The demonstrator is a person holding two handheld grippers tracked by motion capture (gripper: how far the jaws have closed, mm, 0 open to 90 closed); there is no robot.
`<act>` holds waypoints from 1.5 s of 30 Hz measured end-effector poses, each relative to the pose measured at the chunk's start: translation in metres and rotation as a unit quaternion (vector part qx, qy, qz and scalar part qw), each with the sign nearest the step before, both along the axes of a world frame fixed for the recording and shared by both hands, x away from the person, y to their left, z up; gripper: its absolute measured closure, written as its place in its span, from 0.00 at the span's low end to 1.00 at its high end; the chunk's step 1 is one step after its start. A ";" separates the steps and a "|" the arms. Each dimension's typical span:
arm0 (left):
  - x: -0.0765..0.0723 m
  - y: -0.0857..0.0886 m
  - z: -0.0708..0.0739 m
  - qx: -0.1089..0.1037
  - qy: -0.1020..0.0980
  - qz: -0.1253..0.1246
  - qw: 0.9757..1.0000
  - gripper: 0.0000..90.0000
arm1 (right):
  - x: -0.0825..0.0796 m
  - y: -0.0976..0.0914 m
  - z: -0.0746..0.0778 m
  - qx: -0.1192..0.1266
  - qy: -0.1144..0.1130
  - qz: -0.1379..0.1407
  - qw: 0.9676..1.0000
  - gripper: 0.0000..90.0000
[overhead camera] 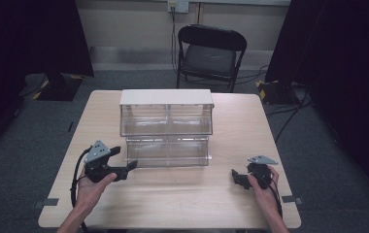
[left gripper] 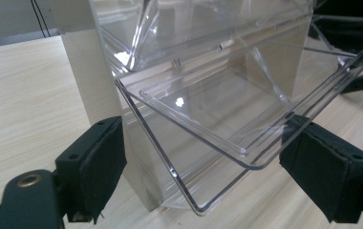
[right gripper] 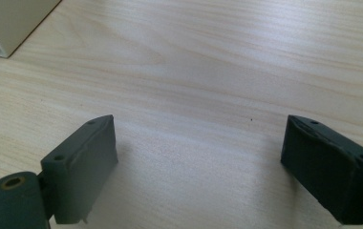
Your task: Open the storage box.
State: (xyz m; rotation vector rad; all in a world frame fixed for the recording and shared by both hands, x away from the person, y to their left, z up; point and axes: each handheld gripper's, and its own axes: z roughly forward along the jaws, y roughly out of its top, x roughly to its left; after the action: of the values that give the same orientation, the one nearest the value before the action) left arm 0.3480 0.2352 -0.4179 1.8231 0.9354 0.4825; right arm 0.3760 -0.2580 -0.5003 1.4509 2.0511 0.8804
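Observation:
A clear plastic two-tier bin organizer (overhead camera: 166, 127) with a white top stands in the middle of the wooden table (overhead camera: 182, 199). My left gripper (overhead camera: 124, 158) is at its lower left front corner, open. In the left gripper view the lower clear bin (left gripper: 208, 109) is tilted outward, and its front rim lies between the wide-apart jaws of the left gripper (left gripper: 201, 138). My right gripper (overhead camera: 238, 177) sits near the front right of the table, apart from the organizer. It is open over bare wood (right gripper: 198, 143), with the organizer's white corner (right gripper: 12, 24) far off.
A black folding chair (overhead camera: 210, 53) stands beyond the far table edge. Dark curtains hang at both sides, and cables run across the grey floor at the right. Bare tabletop stretches between the two hands along the front.

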 end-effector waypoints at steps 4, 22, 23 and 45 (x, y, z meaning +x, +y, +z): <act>0.002 -0.001 0.001 0.001 0.000 0.000 1.000 0.17 | 0.000 0.000 0.000 0.000 0.000 0.000 1.000 0.12; 0.009 -0.003 0.009 -0.003 -0.009 0.015 1.000 0.17 | 0.000 0.000 0.000 0.000 0.000 0.000 1.000 0.12; 0.009 -0.003 0.009 -0.004 -0.009 0.014 1.000 0.17 | 0.000 0.000 0.000 0.000 0.000 0.000 1.000 0.13; 0.013 -0.002 0.016 -0.005 -0.011 0.011 1.000 0.17 | 0.000 0.000 0.000 0.000 0.000 0.000 1.000 0.13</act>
State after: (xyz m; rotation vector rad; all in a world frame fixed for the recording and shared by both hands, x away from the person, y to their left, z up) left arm 0.3607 0.2333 -0.4017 1.7962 0.9418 0.5102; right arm 0.3760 -0.2580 -0.5003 1.4511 2.0512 0.8803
